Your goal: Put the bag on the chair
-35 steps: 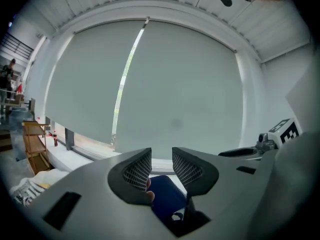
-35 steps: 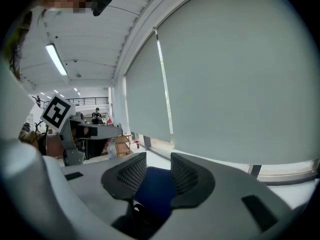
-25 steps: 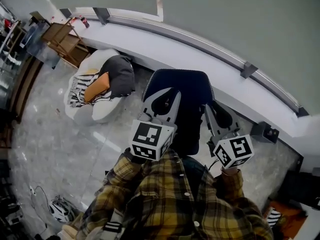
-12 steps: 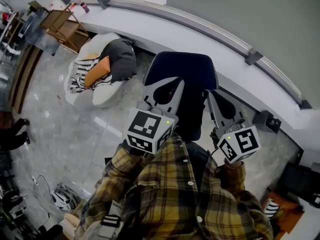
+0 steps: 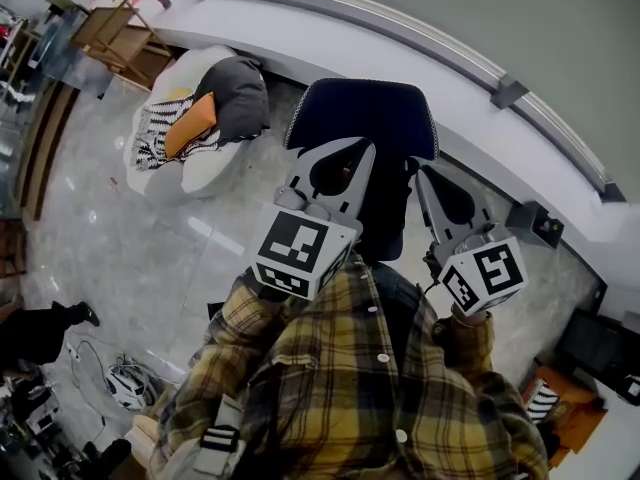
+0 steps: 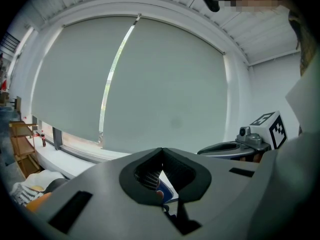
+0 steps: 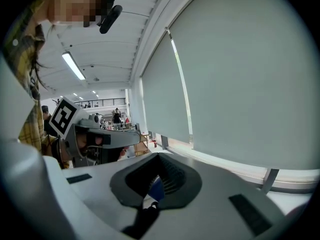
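Bag (image 5: 362,128) shows in head view — left claw (image 6: 161,150), right claw (image 7: 159,155) tips meet.

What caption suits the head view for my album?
From above, a person in a plaid shirt holds the left gripper and right gripper, both shut, at a dark blue object.

Navy bag (image 5: 372,128) upright, apart fr. cushioned white chair (image 5: 203,175).
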Motion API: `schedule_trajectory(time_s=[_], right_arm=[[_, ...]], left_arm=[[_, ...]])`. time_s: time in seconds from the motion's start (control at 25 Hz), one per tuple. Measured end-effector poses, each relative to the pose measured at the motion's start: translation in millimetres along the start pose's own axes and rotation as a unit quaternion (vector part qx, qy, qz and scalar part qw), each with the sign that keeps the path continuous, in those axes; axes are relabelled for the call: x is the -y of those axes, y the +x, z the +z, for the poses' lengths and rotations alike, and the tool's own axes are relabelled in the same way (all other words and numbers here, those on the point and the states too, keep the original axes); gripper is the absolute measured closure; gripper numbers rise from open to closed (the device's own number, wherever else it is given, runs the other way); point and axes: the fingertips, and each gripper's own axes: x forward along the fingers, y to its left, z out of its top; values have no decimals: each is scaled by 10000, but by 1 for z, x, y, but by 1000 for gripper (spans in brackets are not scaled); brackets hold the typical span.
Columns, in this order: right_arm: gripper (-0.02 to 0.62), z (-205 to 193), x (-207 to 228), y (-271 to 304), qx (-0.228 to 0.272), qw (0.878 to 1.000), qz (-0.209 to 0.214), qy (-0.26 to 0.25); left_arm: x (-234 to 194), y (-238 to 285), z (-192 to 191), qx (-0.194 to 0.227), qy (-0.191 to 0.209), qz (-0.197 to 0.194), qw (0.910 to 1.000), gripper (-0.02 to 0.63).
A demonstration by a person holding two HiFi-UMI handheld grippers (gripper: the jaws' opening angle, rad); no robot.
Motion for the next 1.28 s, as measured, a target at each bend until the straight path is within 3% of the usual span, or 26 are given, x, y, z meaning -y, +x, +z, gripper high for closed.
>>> schedule_trajectory(time_s=[1.28], right_arm=[[579,-12,-21,-13,-101,9997,111,196]], left_arm=[[11,-23,-13,-52,70,-82,9999,588]])
